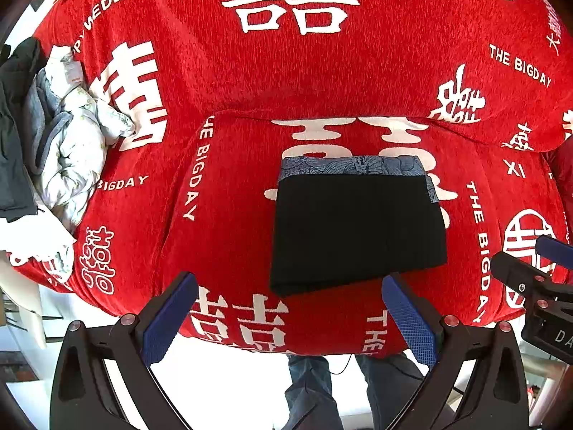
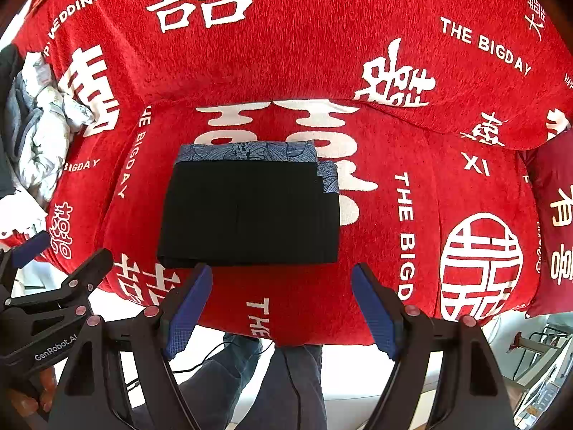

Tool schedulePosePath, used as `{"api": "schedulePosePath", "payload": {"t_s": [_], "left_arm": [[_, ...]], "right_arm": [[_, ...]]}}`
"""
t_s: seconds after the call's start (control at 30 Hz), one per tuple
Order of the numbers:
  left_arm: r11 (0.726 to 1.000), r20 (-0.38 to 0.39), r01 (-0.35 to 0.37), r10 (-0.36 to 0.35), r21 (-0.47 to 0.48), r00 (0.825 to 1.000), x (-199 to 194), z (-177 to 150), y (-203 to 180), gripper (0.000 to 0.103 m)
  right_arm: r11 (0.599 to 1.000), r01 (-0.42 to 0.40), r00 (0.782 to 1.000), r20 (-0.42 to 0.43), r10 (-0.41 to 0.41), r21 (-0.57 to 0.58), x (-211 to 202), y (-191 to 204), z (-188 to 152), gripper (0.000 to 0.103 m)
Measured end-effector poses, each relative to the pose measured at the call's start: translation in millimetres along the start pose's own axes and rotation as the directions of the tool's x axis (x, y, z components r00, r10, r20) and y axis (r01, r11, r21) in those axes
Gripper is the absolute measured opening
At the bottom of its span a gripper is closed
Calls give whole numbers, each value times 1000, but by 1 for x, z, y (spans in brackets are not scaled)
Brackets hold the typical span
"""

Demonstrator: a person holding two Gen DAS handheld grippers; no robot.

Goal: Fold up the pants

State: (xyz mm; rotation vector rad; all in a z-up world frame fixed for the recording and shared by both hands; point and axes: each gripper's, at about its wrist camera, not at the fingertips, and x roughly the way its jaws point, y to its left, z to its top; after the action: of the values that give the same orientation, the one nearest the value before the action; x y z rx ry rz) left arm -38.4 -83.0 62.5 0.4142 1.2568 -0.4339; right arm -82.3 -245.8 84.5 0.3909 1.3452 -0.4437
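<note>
Black pants (image 1: 356, 229) lie folded into a neat rectangle on the red sofa seat (image 1: 229, 215), on top of a blue patterned cloth (image 1: 351, 165) that shows at their far edge. The pants also show in the right wrist view (image 2: 250, 215) with the blue patterned cloth (image 2: 247, 151). My left gripper (image 1: 290, 317) is open and empty, hanging just in front of the pants' near edge. My right gripper (image 2: 281, 304) is open and empty, also just in front of the near edge. Neither touches the pants.
A pile of pale and grey clothes (image 1: 61, 132) lies on the sofa's left side, also in the right wrist view (image 2: 39, 125). A dark red cushion (image 2: 553, 222) stands at the right. The person's legs (image 2: 250, 376) stand below the sofa's front edge.
</note>
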Motion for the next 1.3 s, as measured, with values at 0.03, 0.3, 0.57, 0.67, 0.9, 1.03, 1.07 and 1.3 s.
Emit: {"api": "schedulePosePath", "payload": {"t_s": [0.03,0.3,0.57,0.67,0.9,1.03,1.07,1.3], "left_arm": [[1000,1,-1,1,1,1000,0,0,0,103],[1000,19,-13,13,17,1000,-3,3,-3,103],[1000,17,-15,14,25,1000,-3,2,-4,103],[1000,17,-15,15,27,1000,-3,2,-4,103],[1000,16,-15,15,24,1000,-3,2,-5,103],[1000,16,-14,13,27,1000,-3,1,-6,103],[1000,16,-15,15,27,1000,-3,1,-6,103],[1000,16,-14,13,27,1000,-3,1,-6,103]], "right_arm": [[1000,1,1000,1,-1,0,0,0,0,83],[1000,8,1000,2,-8,-5,0,1,0,83],[1000,9,1000,-1,-9,3,0,0,-1,83],[1000,8,1000,-1,-8,1,1,-1,0,83],[1000,9,1000,-2,-9,3,0,0,-1,83],[1000,9,1000,-3,-9,4,1,0,-1,83],[1000,8,1000,-2,-8,4,1,0,-1,83],[1000,9,1000,-5,-9,4,2,0,-4,83]]}}
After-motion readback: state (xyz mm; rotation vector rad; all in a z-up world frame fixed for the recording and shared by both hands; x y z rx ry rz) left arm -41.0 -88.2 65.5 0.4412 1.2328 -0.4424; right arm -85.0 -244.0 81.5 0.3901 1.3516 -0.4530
